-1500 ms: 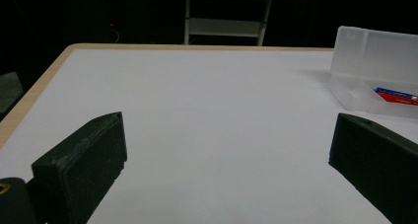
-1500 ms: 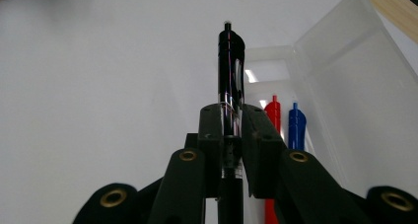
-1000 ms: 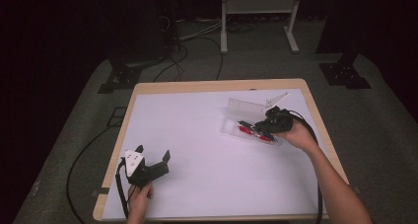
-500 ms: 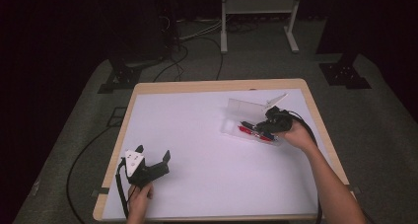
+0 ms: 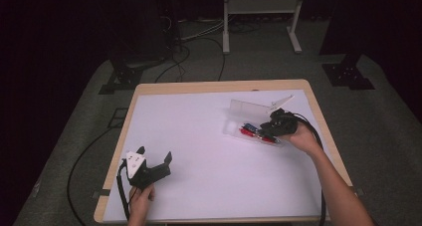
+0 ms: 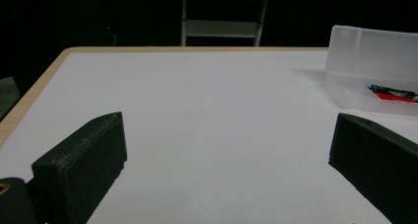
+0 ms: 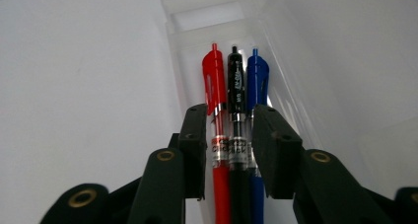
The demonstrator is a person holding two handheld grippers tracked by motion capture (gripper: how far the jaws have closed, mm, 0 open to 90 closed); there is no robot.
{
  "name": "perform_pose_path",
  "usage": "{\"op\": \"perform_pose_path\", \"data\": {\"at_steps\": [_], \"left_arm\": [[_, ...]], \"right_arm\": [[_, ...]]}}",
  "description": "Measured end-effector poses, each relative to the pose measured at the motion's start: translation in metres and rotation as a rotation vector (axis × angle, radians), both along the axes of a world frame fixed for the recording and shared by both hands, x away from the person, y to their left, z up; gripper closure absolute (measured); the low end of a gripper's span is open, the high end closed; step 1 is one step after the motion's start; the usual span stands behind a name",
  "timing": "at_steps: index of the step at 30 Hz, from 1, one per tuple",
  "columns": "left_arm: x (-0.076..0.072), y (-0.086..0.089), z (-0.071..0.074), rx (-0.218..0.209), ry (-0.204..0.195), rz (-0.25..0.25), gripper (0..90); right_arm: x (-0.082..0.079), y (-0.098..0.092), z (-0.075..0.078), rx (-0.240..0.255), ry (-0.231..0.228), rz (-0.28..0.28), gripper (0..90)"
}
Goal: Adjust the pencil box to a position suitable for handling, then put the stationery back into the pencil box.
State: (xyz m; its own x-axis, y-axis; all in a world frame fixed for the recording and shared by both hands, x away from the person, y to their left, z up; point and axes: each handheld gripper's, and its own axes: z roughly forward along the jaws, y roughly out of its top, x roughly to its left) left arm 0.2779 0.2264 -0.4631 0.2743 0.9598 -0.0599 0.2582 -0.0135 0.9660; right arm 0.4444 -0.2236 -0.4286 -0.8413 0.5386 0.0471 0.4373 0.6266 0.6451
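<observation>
Straddling 3 pens (image 7: 235, 135) in the clear case (image 7: 296, 76), right claw (image 7: 229, 135) sits part-open; left claw (image 6: 226, 165) gapes wide.

Dark lab/studio: cables (image 5: 199, 42), stands (image 5: 348, 74).

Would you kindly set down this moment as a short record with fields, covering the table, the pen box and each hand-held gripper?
surface: white table top with a wooden edge
box: clear plastic case, lid open, on the table's right side
contents: red pen, black pen and blue pen side by side
right hand-held gripper: over the case, jaws around the pens, not yet closed on them
left hand-held gripper: near the table's front left, jaws wide apart, holding nothing
</observation>
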Motion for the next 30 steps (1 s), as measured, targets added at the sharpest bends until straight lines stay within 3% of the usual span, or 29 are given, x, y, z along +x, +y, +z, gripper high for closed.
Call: {"op": "perform_pose_path", "data": {"at_steps": [8,13,30], "left_arm": [[0.001,0.0,0.0,-0.007,0.001,-0.002,0.4],[0.001,-0.001,0.0,-0.001,0.0,-0.004,0.4],[0.001,0.0,0.0,-0.004,0.006,-0.002,0.4]], "right_arm": [[-0.017,-0.017,0.006,0.048,-0.011,0.001,56.6],[-0.027,-0.024,0.006,0.063,-0.006,-0.007,42.8],[-0.066,-0.036,0.002,0.128,-0.014,0.013,35.0]]}}
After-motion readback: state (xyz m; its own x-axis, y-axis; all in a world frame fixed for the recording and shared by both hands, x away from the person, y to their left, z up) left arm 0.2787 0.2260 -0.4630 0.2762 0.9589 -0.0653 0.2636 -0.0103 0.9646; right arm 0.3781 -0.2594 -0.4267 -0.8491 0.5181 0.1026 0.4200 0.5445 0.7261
